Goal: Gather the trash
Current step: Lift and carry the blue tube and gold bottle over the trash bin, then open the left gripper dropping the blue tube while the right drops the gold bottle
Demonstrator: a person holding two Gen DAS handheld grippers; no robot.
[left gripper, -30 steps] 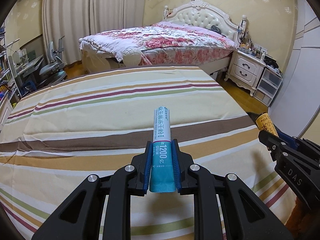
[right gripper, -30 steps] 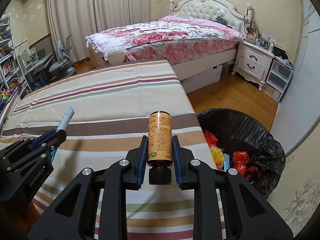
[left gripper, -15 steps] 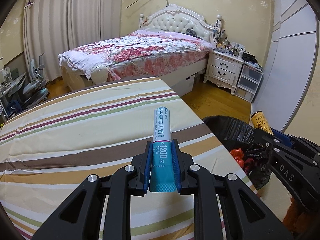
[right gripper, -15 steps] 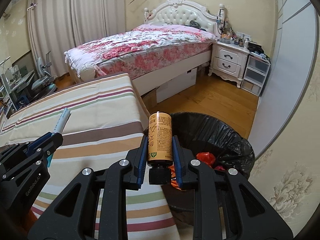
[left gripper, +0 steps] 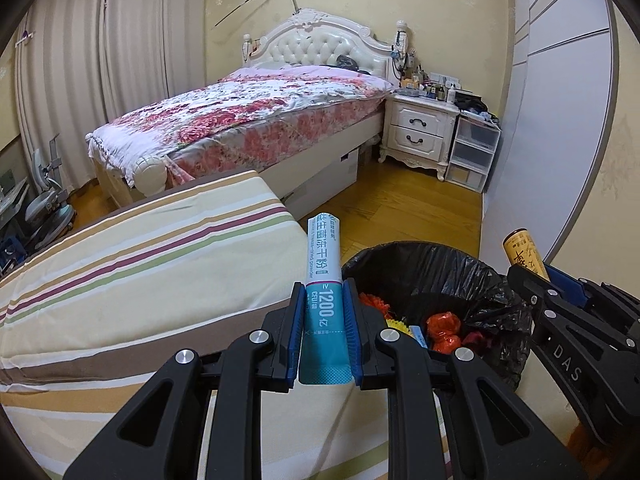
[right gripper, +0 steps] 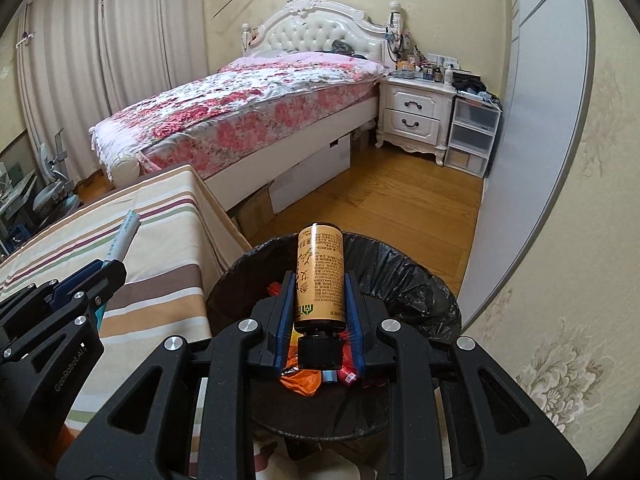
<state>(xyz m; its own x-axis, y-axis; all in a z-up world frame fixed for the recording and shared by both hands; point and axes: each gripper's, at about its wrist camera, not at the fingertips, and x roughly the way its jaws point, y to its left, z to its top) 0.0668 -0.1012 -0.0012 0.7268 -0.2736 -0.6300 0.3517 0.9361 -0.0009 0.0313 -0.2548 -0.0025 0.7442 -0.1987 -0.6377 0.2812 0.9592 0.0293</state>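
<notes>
Right wrist view: my right tool (right gripper: 320, 322) grips a tan bottle (right gripper: 320, 278) cap-down, directly over the black-lined bin (right gripper: 420, 280). My left tool (left gripper: 323, 334) is clamped on a teal sachet (left gripper: 323, 280) above the striped tabletop (left gripper: 140, 264), beside the bin's rim. Drop-off is in hand, I judge; next I release the bottle, then bring the sachet across.

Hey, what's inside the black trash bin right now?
The trash bin holds red wrappers, a yellow scrap, something blue and orange plastic. Anything deeper is hidden by the right gripper and its bottle.
</notes>
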